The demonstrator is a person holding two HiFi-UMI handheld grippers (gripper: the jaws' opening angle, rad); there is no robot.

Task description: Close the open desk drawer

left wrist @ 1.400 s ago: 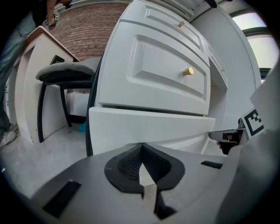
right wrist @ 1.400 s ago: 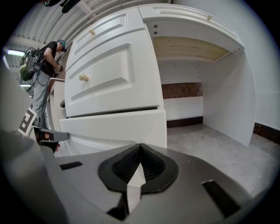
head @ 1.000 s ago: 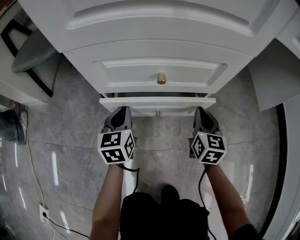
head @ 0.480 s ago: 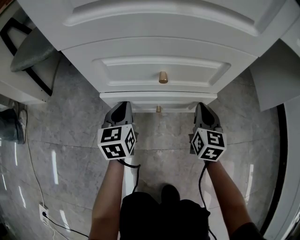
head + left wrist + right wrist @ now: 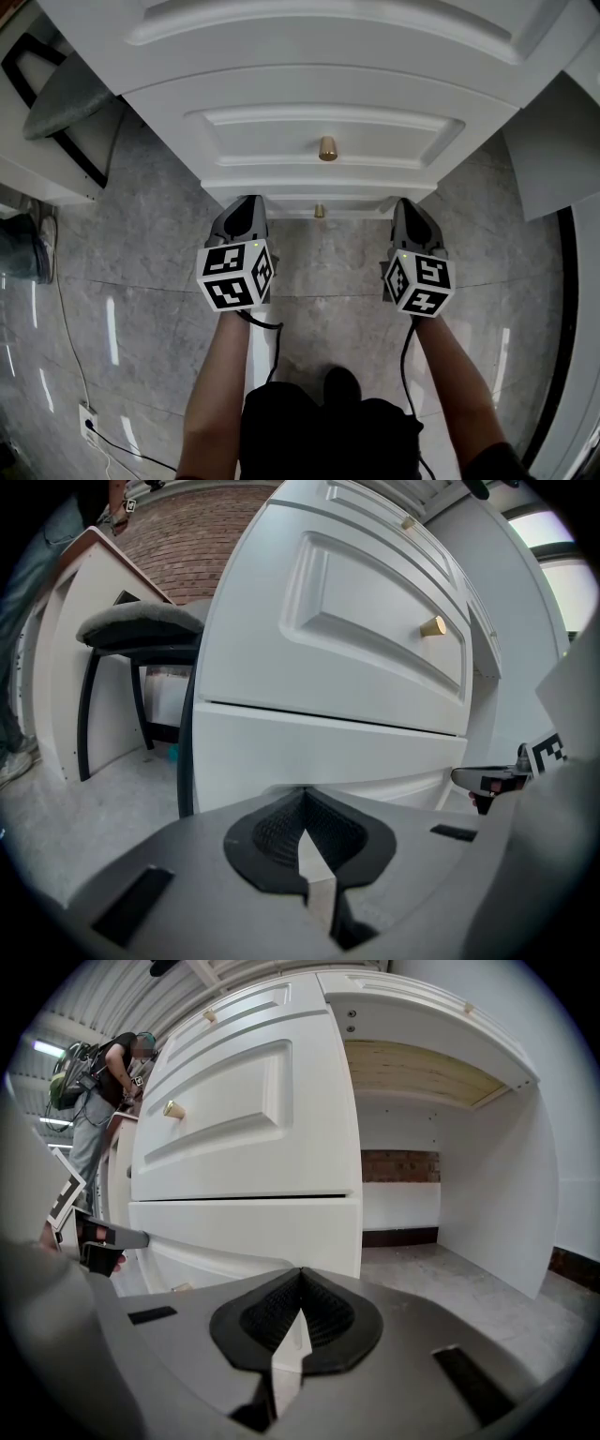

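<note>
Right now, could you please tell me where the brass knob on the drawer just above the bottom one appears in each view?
Head view: the brass knob sits just right of centre, in the upper third.
Left gripper view: upper right, on the panelled front.
Right gripper view: upper left, on the panelled front.
Shared landmark: the bottom drawer, directly below the knob's drawer in all three views.

Grey stool [image 5: 64, 101] (left), marble floor [image 5: 150, 246]

place: indoor hall | cues: white desk [image 5: 319, 56], brick wall [image 5: 178, 532], marble floor [image 5: 141, 253]
</note>
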